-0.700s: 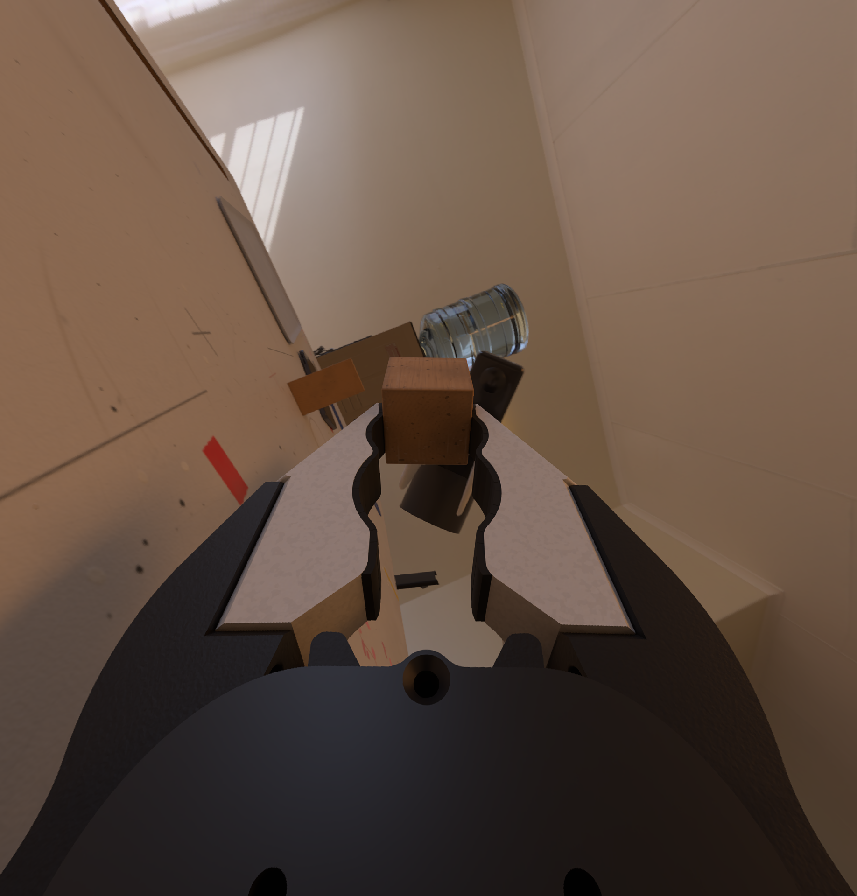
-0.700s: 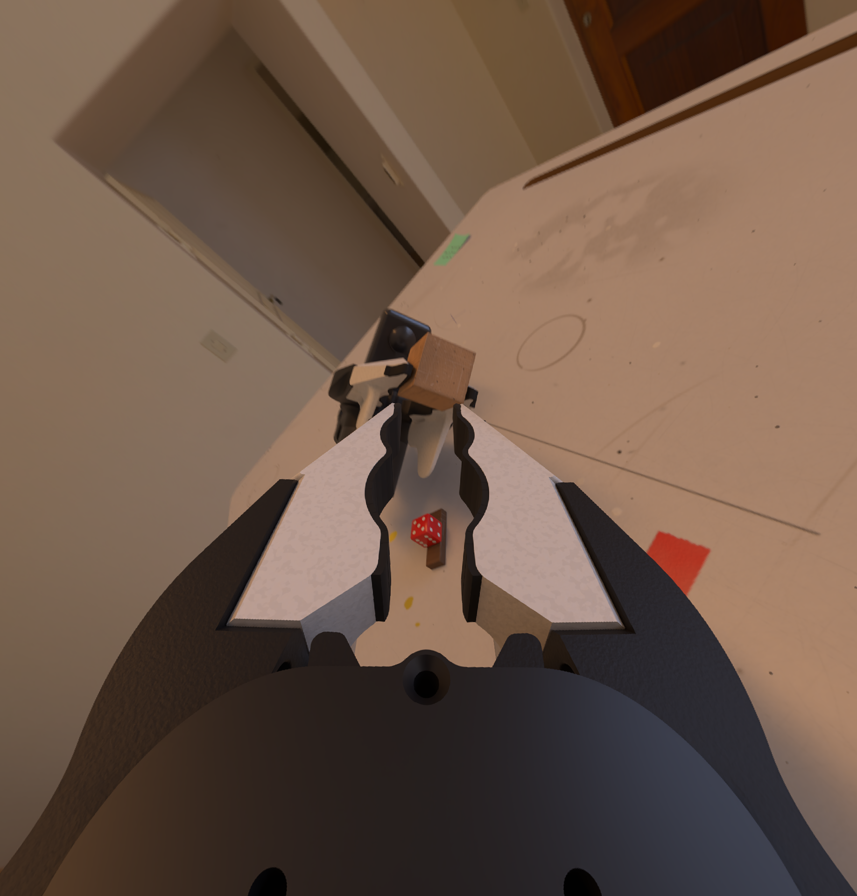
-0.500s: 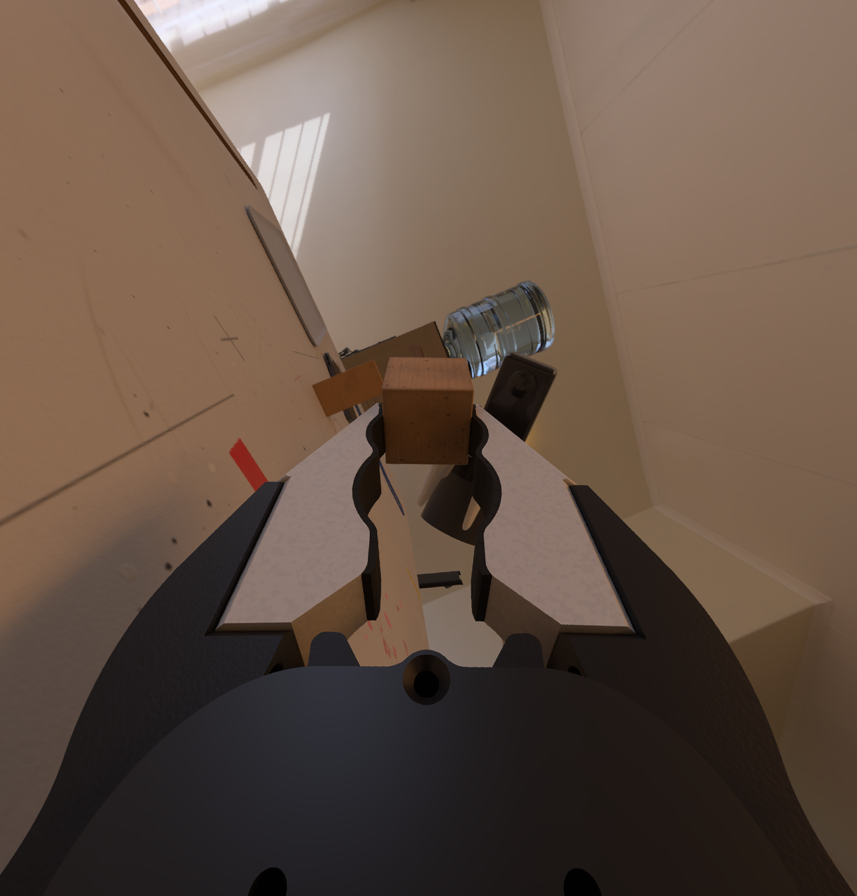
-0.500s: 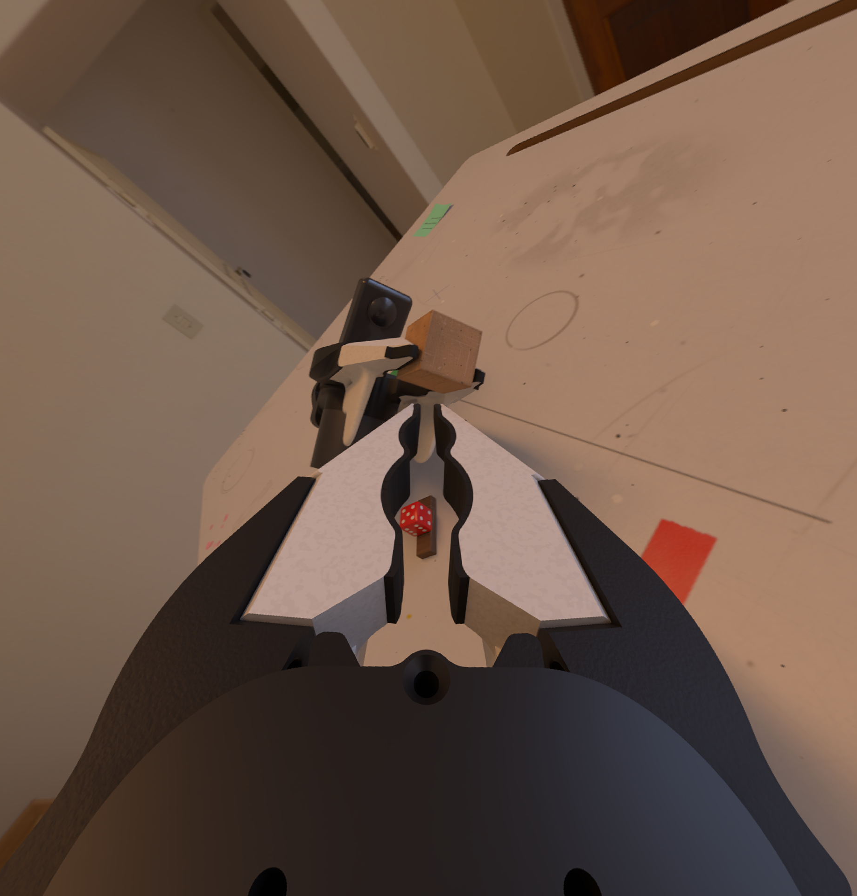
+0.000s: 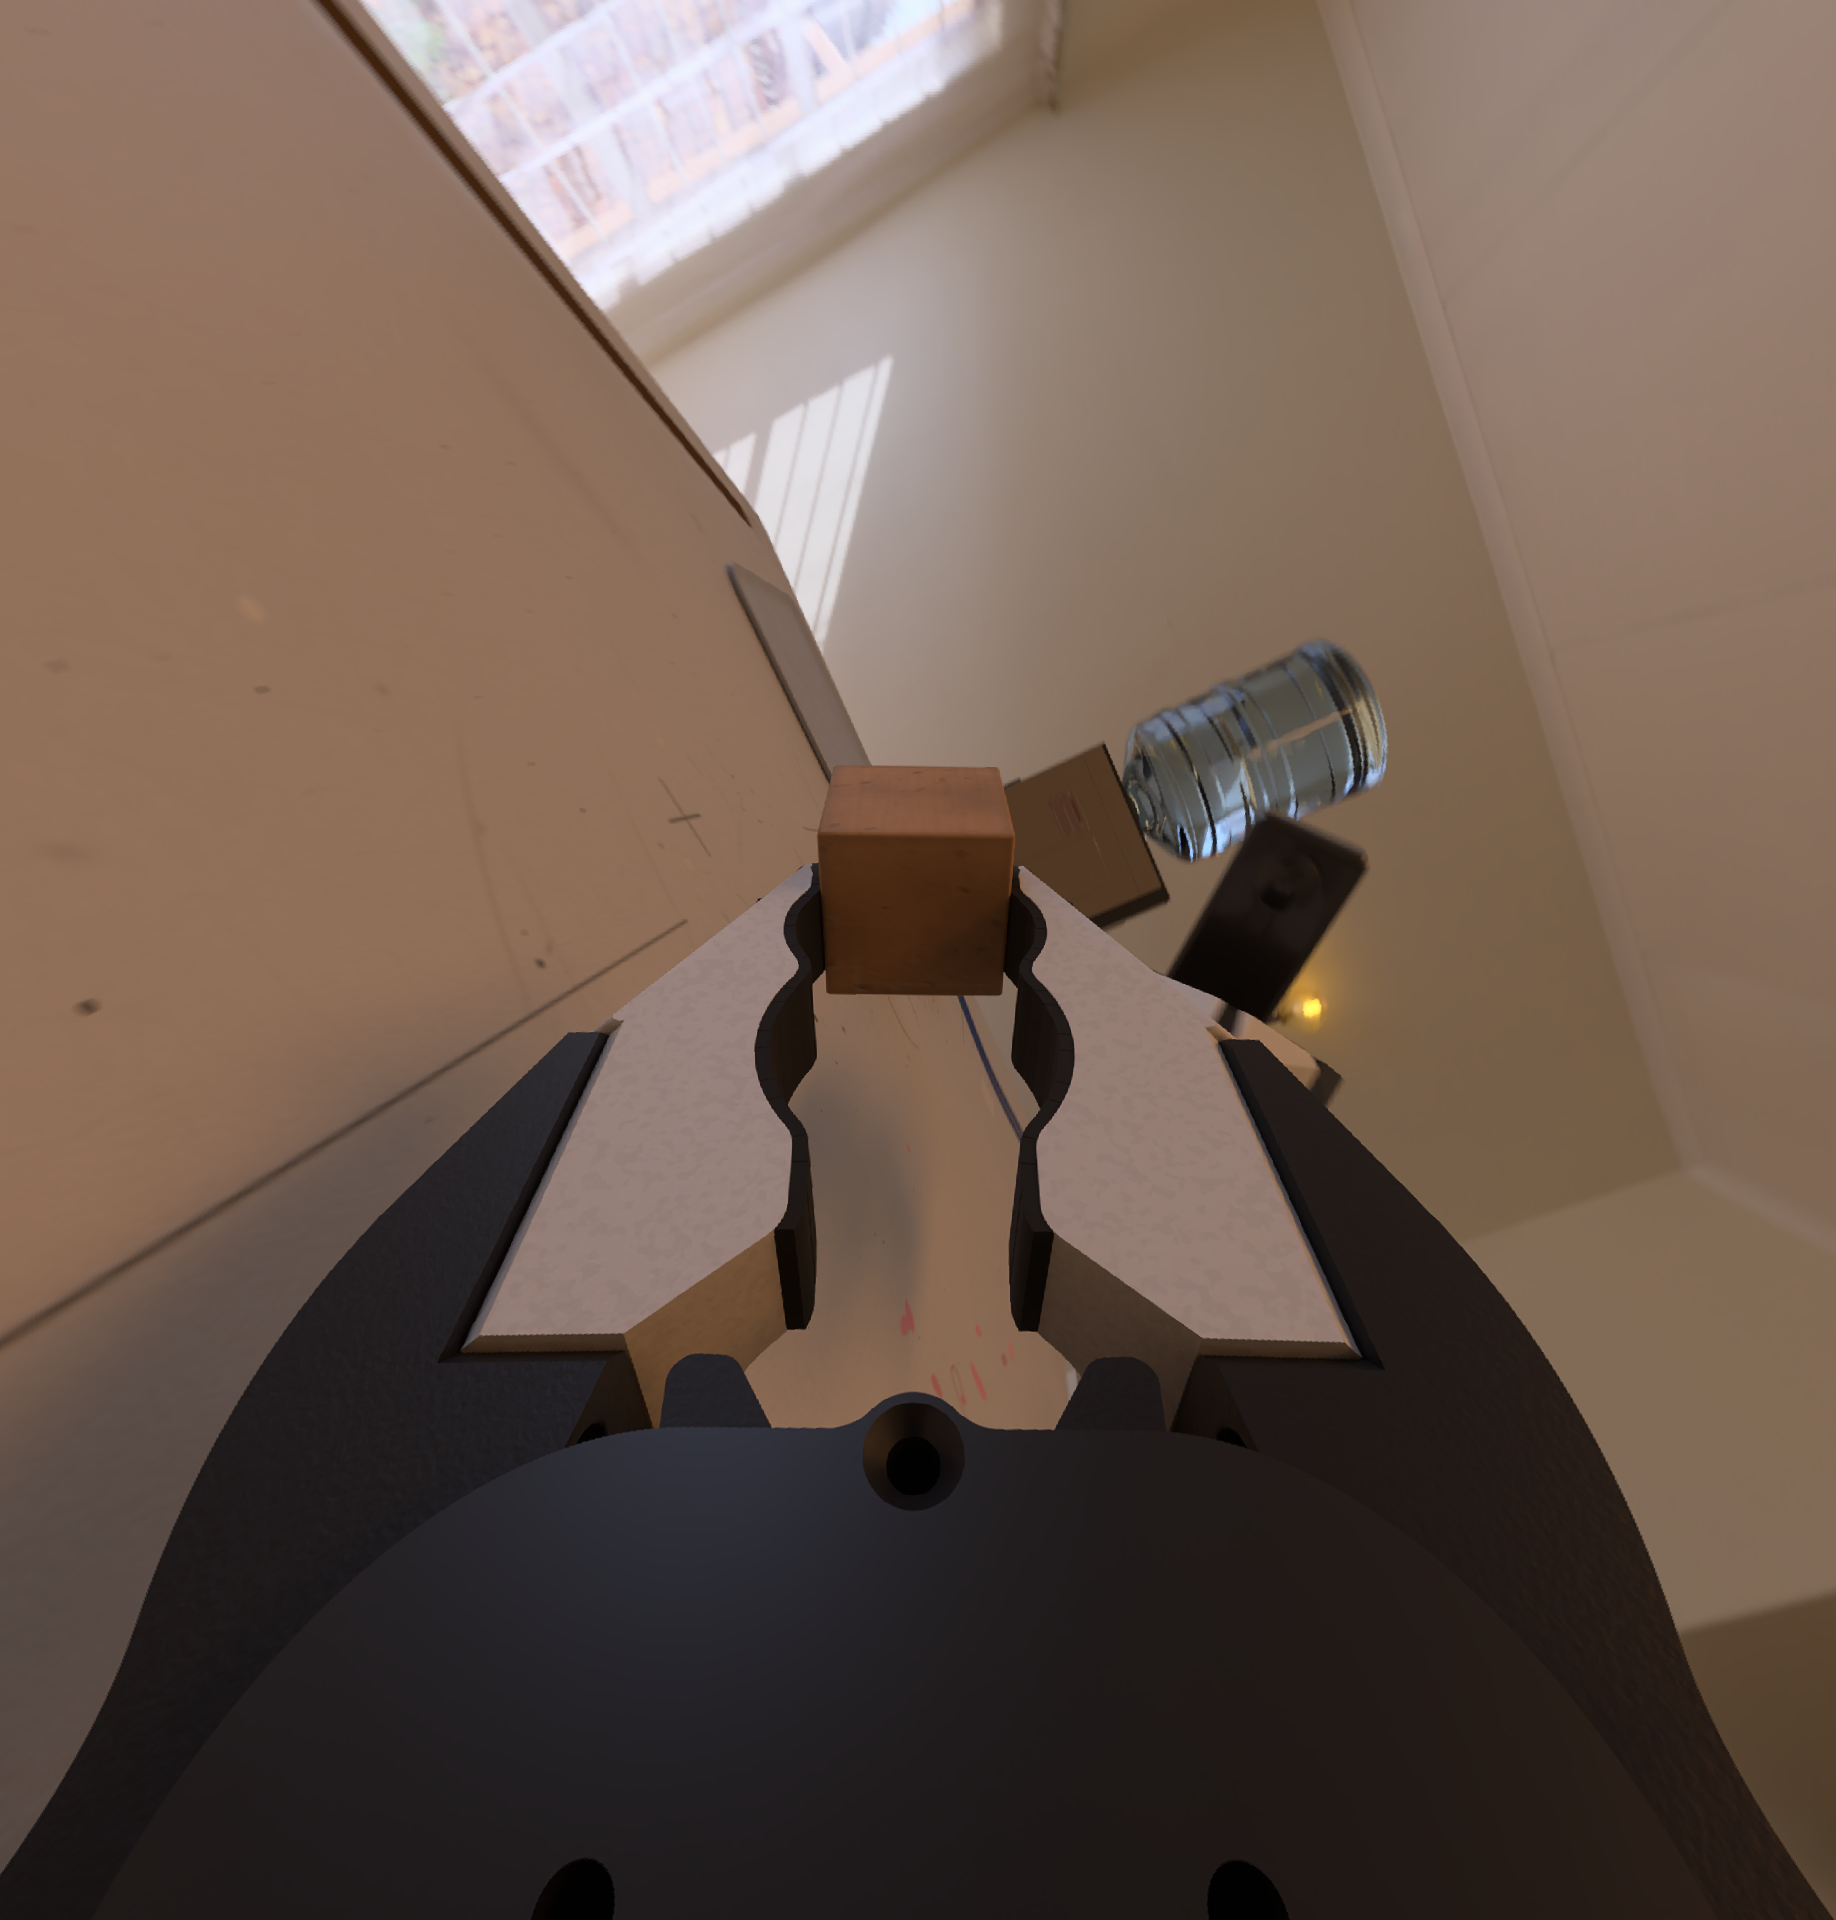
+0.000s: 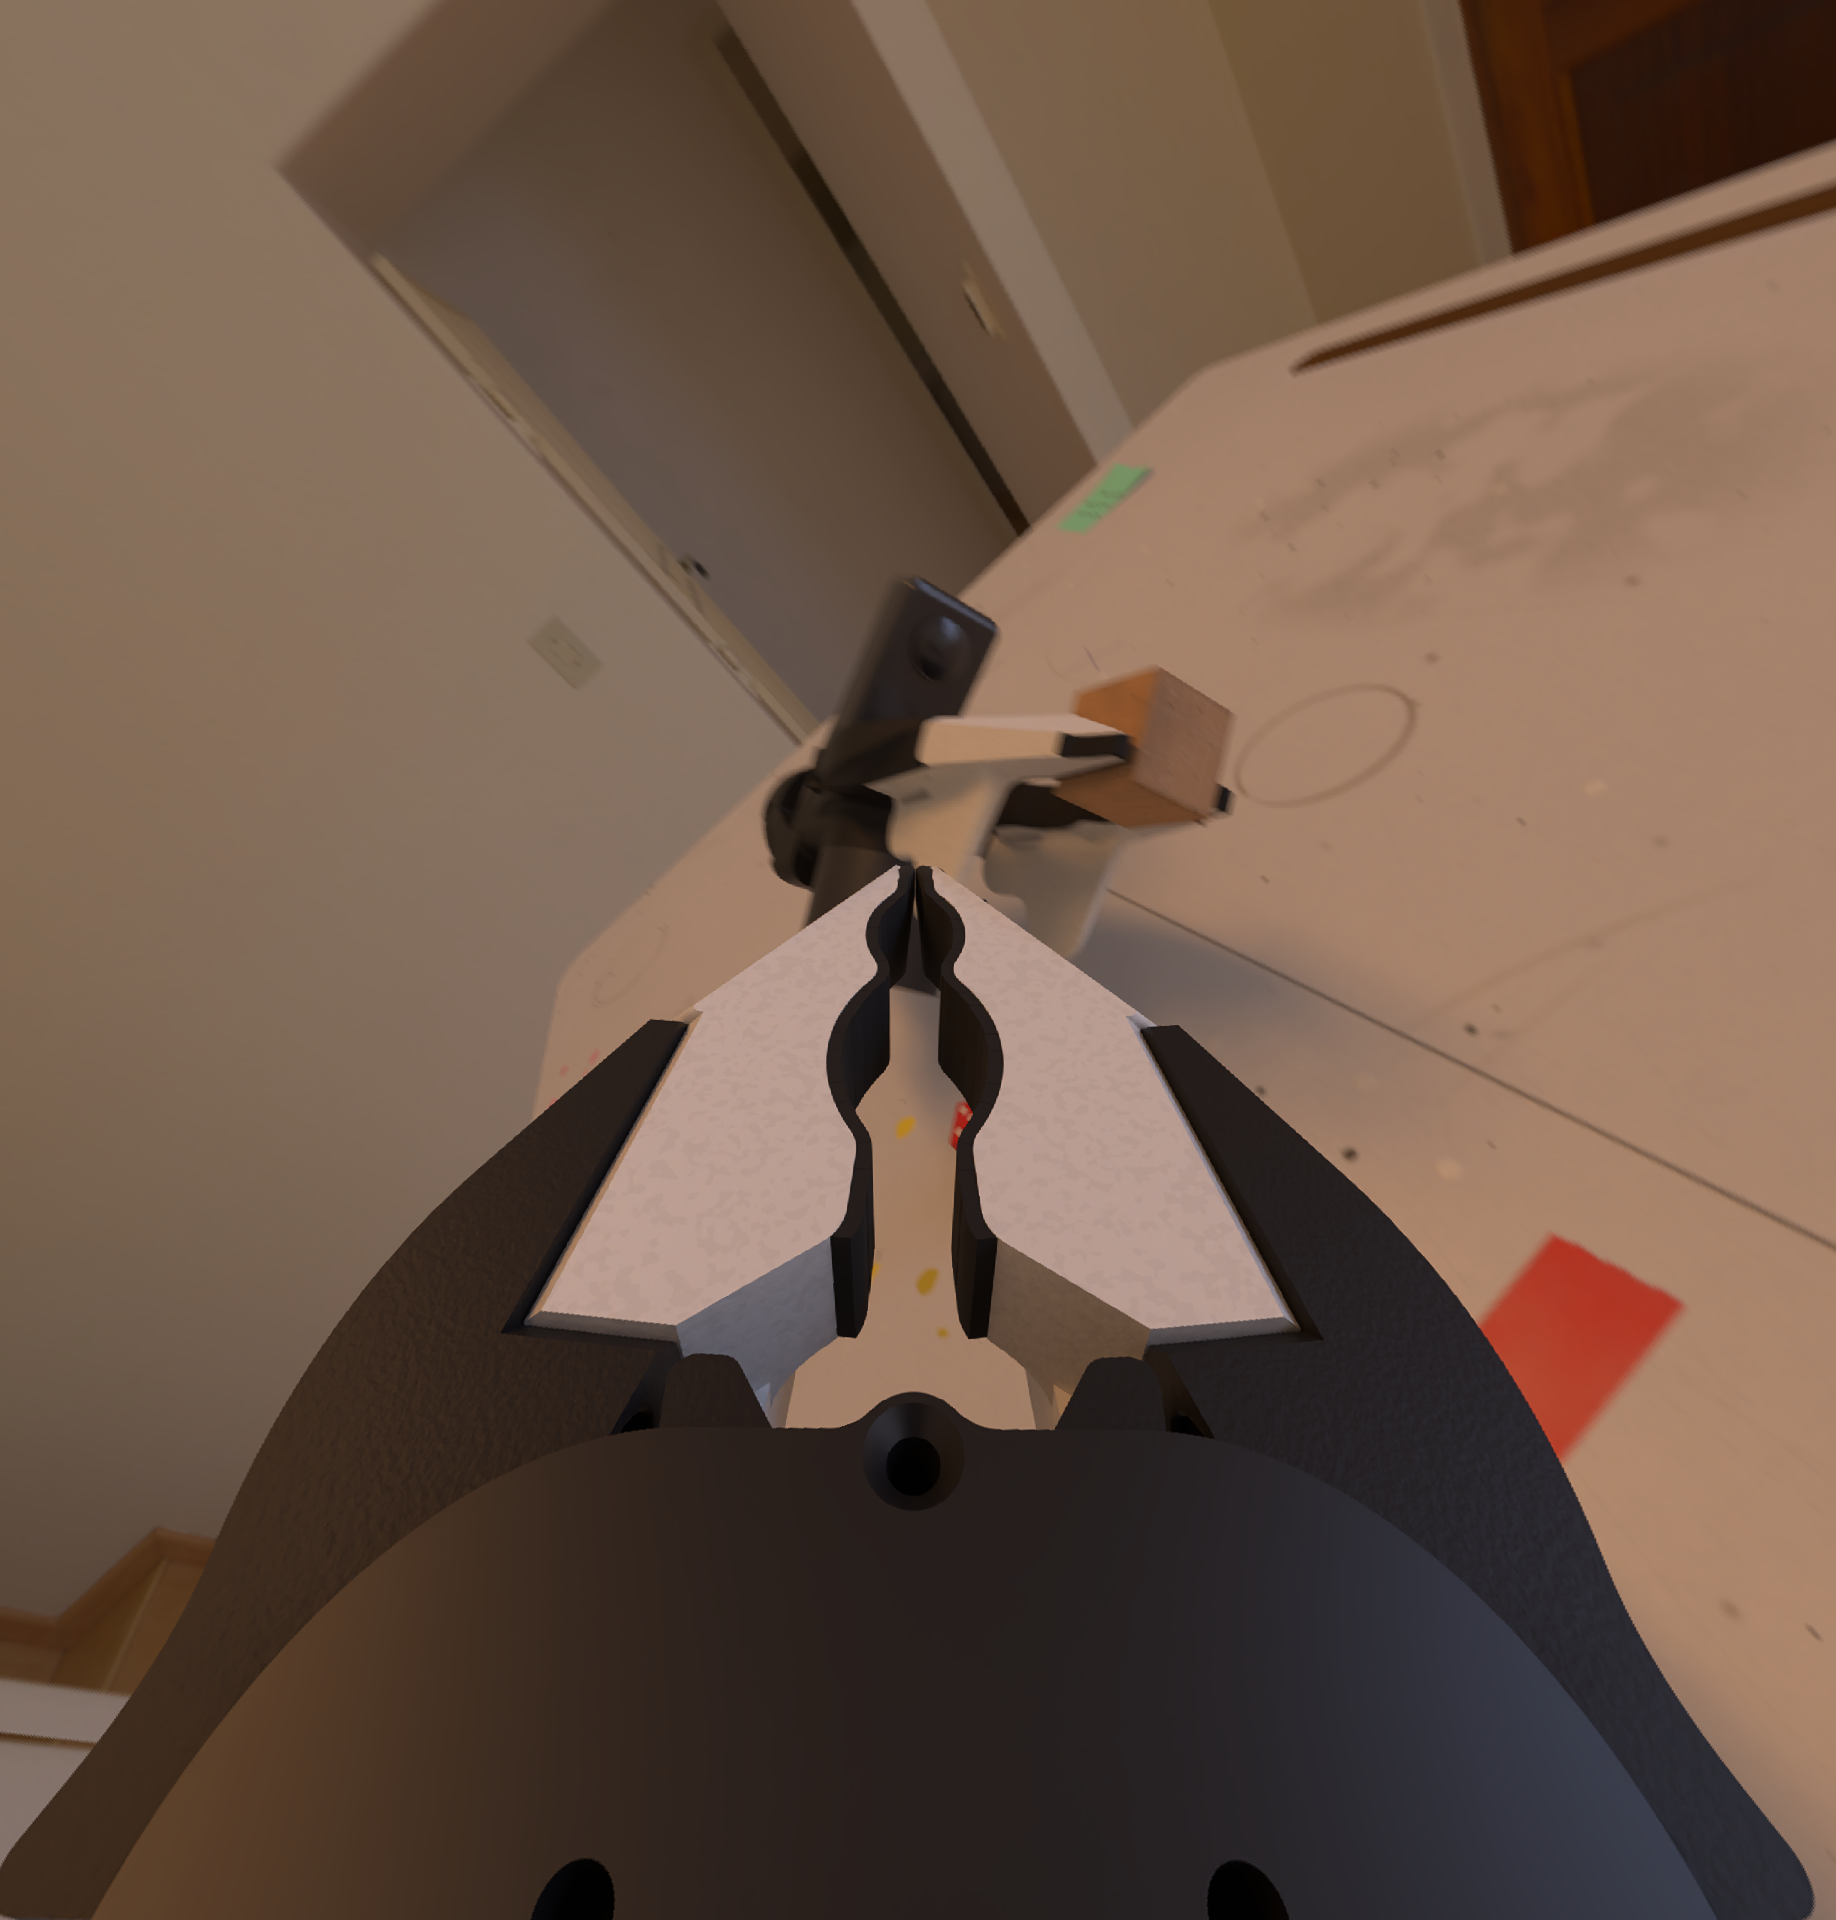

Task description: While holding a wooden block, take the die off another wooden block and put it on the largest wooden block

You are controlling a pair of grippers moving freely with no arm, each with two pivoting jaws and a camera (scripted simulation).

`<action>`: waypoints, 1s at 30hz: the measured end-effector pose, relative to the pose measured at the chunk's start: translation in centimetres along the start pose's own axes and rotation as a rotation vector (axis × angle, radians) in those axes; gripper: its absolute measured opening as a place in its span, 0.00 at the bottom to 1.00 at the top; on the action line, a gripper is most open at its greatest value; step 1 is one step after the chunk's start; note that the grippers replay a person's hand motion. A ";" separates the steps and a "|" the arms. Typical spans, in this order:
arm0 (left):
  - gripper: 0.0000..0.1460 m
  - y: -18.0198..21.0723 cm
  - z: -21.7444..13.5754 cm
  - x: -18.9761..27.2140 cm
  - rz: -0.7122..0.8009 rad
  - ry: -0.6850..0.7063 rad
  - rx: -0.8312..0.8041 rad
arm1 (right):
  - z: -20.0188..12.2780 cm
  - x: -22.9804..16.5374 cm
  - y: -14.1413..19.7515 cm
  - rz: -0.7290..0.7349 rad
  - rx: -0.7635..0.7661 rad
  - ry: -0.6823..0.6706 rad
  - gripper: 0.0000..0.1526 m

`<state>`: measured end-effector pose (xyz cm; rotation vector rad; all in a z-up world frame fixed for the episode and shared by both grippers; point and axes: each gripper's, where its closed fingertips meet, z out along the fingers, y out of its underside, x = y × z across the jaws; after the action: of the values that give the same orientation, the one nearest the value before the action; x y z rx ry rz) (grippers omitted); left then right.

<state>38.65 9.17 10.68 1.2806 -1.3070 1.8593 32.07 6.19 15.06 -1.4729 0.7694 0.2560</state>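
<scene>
My left gripper is shut on a small wooden cube and holds it in the air above the table. The right wrist view shows that cube in the left gripper's pale fingers. My right gripper is shut, its tips touching with nothing between them. The red die shows only as a sliver below, past the right finger's inner edge, not held. A larger brown wooden block stands beyond the cube in the left wrist view. The block under the die is hidden.
A glass jar stands by the larger block, with the right gripper's black body just below it. The pale table carries a red tape patch and a green one. Walls and a doorway lie beyond its edge.
My right gripper's fingers have closed from open to touching, and the die has slipped from the middle of the gap to behind the right finger. The left gripper has swung, still holding the cube.
</scene>
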 end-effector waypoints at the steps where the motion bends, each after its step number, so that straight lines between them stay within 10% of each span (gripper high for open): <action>1: 0.23 -0.3 -0.2 -0.5 -0.036 -0.011 0.017 | 0.0 -0.6 -0.4 -0.004 0.022 -0.021 0.01; 18: 0.23 -1.3 -0.6 -2.7 -0.148 -0.049 0.054 | -8.6 5.6 -5.5 0.036 0.284 0.272 0.13; 26: 0.23 -1.1 -0.6 -2.9 -0.195 -0.035 0.054 | -25.6 5.5 -12.8 -0.218 0.738 0.702 0.13; 30: 0.23 -0.9 -0.5 -2.8 -0.225 -0.019 0.051 | -33.5 7.6 -11.7 -0.106 0.896 0.920 0.13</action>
<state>40.37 10.24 8.43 1.4122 -1.0821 1.7363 34.40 -29.25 22.59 -0.6977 1.2958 -0.8229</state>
